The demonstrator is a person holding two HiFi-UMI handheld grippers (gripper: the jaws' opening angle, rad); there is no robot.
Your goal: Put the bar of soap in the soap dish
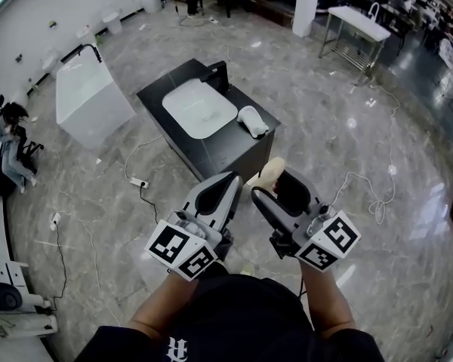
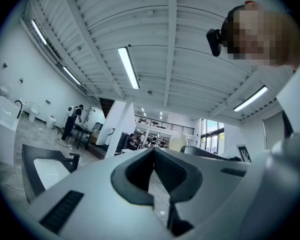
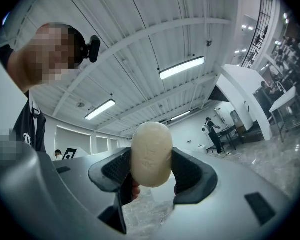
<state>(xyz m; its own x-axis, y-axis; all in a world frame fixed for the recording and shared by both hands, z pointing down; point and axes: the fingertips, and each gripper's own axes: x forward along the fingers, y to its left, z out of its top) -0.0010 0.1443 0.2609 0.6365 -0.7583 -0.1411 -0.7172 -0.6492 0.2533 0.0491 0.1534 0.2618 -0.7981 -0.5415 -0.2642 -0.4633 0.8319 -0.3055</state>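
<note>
No legible text or labels

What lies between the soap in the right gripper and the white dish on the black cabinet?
In the head view, no object lies between the soap and the dish, only the side wall of the black cabinet.

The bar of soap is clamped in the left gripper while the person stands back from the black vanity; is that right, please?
Not quite: the right gripper view shows the bar of soap clamped in the right gripper; the left gripper is empty. The person does stand back from the black vanity.
</note>
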